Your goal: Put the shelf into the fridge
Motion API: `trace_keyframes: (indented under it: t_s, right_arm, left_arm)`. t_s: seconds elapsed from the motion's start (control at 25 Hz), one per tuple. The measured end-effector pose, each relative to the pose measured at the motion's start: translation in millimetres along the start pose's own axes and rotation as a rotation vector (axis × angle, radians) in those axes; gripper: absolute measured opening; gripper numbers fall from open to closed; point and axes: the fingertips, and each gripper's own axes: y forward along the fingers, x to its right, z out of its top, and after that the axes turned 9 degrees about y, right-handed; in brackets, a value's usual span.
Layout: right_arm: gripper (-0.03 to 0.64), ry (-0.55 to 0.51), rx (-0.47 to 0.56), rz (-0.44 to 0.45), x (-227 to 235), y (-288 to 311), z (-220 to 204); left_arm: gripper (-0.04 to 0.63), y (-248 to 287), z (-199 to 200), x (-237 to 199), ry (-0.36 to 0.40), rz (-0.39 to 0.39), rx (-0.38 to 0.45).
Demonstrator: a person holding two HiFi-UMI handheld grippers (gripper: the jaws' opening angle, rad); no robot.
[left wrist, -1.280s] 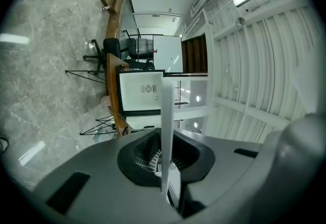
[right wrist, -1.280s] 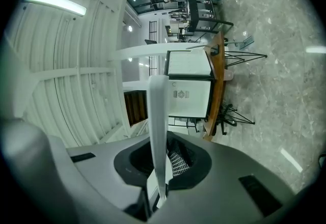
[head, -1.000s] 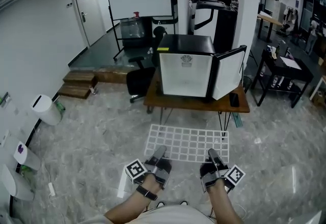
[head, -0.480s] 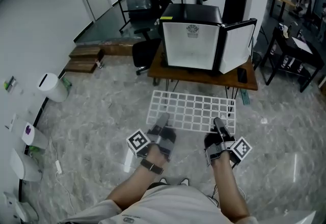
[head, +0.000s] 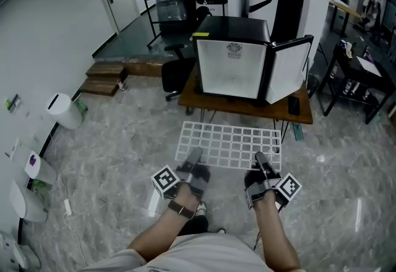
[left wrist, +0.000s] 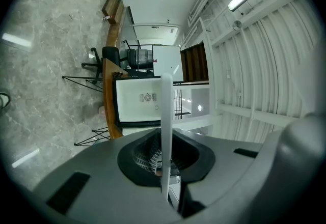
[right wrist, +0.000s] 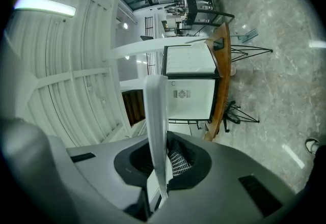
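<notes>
A white wire grid shelf hangs flat above the floor, in front of the fridge. My left gripper is shut on its near edge at the left. My right gripper is shut on the same edge at the right. The small fridge has a black casing and a white inside. It stands on a wooden table with its door swung open to the right. In the left gripper view the shelf shows edge-on as a white strip between the jaws, with the fridge beyond. In the right gripper view the shelf is likewise clamped before the fridge.
A black office chair stands left of the table. A black side table is at the right. A dark flat object lies on the table's right end. A white bin and wooden steps are at the left wall.
The fridge and table have come closer and sit larger in view. Both grippers keep their hold on the shelf, which now hangs nearer the table's front edge.
</notes>
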Motion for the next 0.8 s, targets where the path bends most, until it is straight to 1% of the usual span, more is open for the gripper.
trace_keyframes:
  t_s: [0.08,0.24,0.48,0.56,0.64,0.8]
  right_arm:
    - [0.044,0.001,-0.004,-0.004,3.5,10.6,2.5]
    - [0.045,0.001,-0.003,-0.008,10.3,48.8,10.1]
    - [0.045,-0.008,0.012,-0.022,22.2,86.1,15.2]
    - [0.045,-0.012,0.024,-0.027,26.6,118.6,25.1]
    - [0.046,-0.015,0.037,-0.033,31.1,154.4,35.6]
    - [0.045,-0.019,0.064,-0.036,32.6,206.4,46.3]
  left_arm:
    - [0.029,9.2,5.1,-2.6,-0.009,-0.005,0.003]
    - [0.029,39.0,27.1,-20.0,-0.012,0.024,0.0]
    - [0.029,72.5,51.7,-35.7,-0.018,0.007,-0.025]
    - [0.029,104.2,68.5,-44.2,-0.025,-0.002,-0.04]
    - [0.029,137.1,87.7,-57.9,-0.023,0.011,-0.057]
    - [0.029,184.5,119.8,-68.4,-0.018,0.008,-0.088]
